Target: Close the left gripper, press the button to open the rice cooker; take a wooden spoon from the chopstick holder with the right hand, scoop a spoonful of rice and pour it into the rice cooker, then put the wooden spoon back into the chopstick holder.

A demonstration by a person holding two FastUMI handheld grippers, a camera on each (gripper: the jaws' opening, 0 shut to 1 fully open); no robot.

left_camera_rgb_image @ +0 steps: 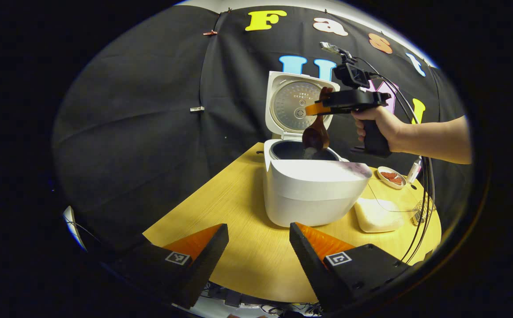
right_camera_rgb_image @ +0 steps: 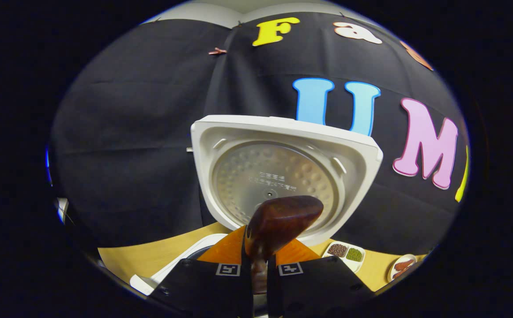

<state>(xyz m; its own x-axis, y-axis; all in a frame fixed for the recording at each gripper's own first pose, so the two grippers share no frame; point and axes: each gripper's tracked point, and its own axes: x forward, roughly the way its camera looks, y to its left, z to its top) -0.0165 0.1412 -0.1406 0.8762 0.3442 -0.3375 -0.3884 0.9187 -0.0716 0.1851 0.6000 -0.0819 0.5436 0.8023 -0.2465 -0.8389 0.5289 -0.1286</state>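
Right gripper, clamped on the wooden spoon, tips it over the open rice cooker, seemingly mid-pour; returning it remains, left gripper wide.

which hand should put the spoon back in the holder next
Right. The right hand-held gripper is shut on the wooden spoon, bowl tipped down over the open rice cooker. The left hand-held gripper hangs open and low at the table's near edge, holding nothing.
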